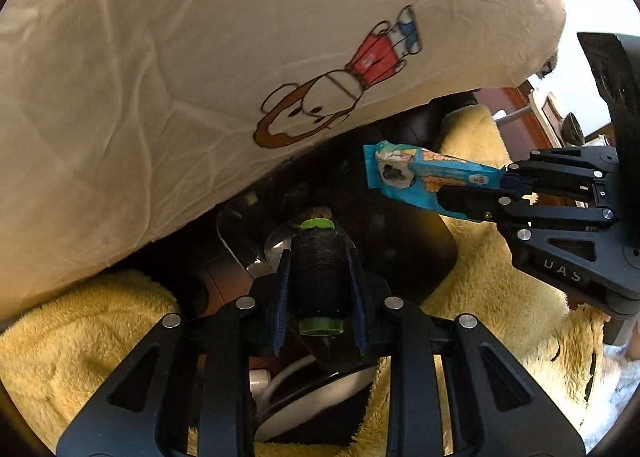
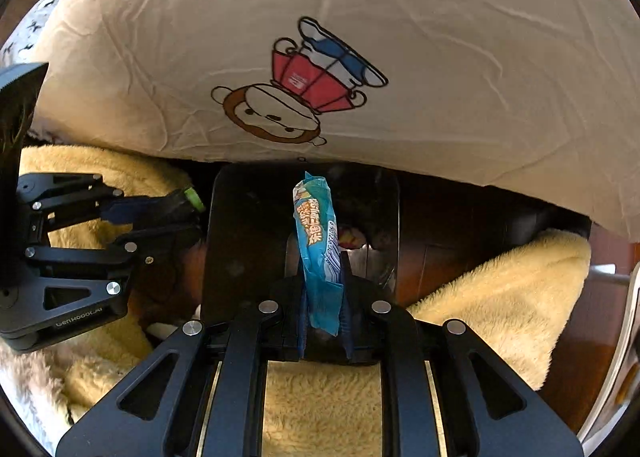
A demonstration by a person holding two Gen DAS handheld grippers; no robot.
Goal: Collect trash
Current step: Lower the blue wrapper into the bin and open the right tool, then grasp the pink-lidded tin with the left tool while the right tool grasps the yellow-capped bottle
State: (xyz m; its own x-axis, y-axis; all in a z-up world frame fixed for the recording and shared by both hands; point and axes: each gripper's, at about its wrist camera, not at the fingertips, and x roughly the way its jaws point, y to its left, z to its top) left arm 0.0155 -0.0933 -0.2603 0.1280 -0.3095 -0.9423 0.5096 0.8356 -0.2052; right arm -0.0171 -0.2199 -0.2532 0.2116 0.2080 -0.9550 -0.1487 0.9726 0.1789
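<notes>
Both claws hold something over the dark bin [image 2: 248, 241]. Behind them hangs a big cream pillow [image 1: 168, 69] with a monkey picture, and yellow fuzzy blankets [image 2: 500, 297] lie around the bin. Left claw [image 1: 320, 289] is squeezed shut on a black spool [image 1: 318, 281] with green ends. Right claw [image 2: 324, 305] pinches a blue snack wrapper [image 2: 316, 233].

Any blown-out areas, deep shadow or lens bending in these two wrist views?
Left wrist: window corner top right is blown out; the bin interior under the spool is nearly black. Right wrist: even light on the pillow, whose edge bows with fisheye; the wrapper is sharp, the bin behind it dark.
</notes>
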